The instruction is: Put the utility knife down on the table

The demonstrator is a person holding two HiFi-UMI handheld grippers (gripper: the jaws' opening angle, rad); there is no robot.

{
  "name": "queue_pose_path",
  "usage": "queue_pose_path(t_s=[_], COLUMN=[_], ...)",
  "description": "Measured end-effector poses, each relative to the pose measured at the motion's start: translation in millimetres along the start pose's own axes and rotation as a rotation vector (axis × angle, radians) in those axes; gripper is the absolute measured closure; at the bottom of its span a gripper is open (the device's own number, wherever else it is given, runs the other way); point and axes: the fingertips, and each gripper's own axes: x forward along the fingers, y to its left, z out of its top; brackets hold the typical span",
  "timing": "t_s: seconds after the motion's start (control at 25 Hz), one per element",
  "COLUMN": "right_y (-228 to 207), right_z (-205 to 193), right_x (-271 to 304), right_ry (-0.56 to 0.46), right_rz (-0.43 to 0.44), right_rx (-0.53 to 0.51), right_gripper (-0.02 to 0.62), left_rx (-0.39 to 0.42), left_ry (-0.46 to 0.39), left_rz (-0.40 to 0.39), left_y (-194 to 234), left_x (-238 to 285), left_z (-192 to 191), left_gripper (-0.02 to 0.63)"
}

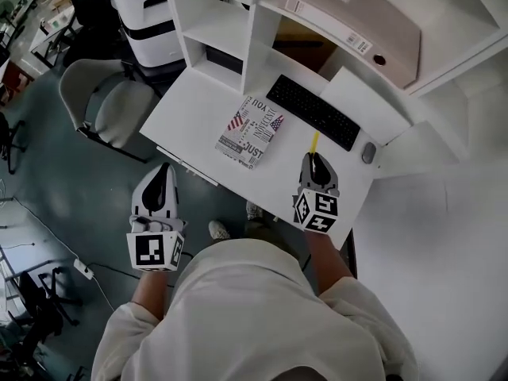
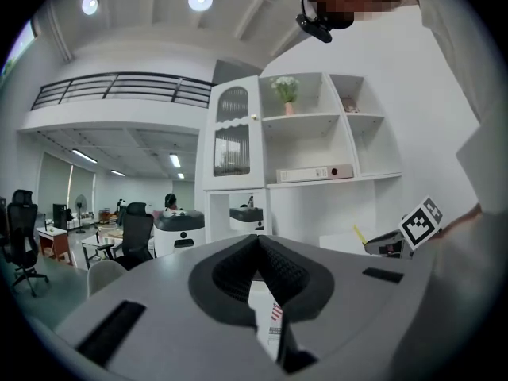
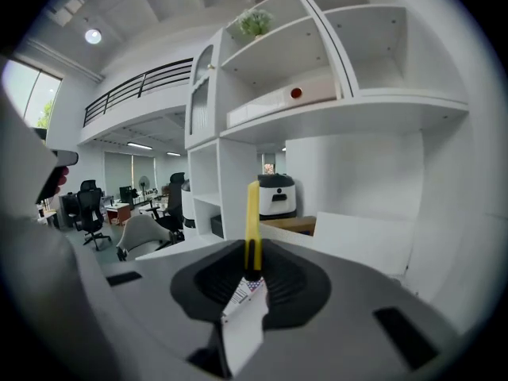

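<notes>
The yellow utility knife (image 1: 314, 143) sticks out forward from my right gripper (image 1: 316, 159), which is shut on its handle above the near right part of the white table (image 1: 198, 105). In the right gripper view the knife (image 3: 252, 227) rises from between the dark pads (image 3: 279, 280), pointing at the shelf unit. My left gripper (image 1: 164, 170) hangs over the floor, left of the table's front edge; its jaws (image 2: 256, 241) meet with nothing between them. From the left gripper view, the right gripper (image 2: 390, 244) and the knife (image 2: 359, 235) show at the right.
A printed book (image 1: 250, 132) lies mid-table, with a black keyboard (image 1: 313, 111) and a mouse (image 1: 368, 152) behind the knife. White shelves (image 1: 262, 22) holding a binder (image 1: 349, 22) back the table. A grey chair (image 1: 111, 105) stands to the left.
</notes>
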Motion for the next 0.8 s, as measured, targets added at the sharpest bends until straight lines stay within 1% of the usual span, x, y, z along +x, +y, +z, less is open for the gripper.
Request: queue_pose_path(t_s=[0.16, 0.28, 0.8], right_y=[-15.2, -26.4, -60.7], right_z=[-28.1, -48.3, -126.6], right_x=[21.5, 36.9, 88.5], right_ry=[0.083, 0.142, 0.364], right_rz=[-0.025, -0.05, -0.142], right_rx=[0.046, 0.082, 0.182], right_gripper=[0.528, 0.528, 0.528], left_rx=[0.019, 0.024, 0.027], left_ry=[0.003, 0.013, 0.069], left_rz=[-0.055, -0.077, -0.121], left_y=[-19.7, -27.2, -41.0], left_x=[26.7, 42.4, 94.6], left_z=[2.8, 1.6, -16.2], left_gripper=[0.606, 0.606, 0.606])
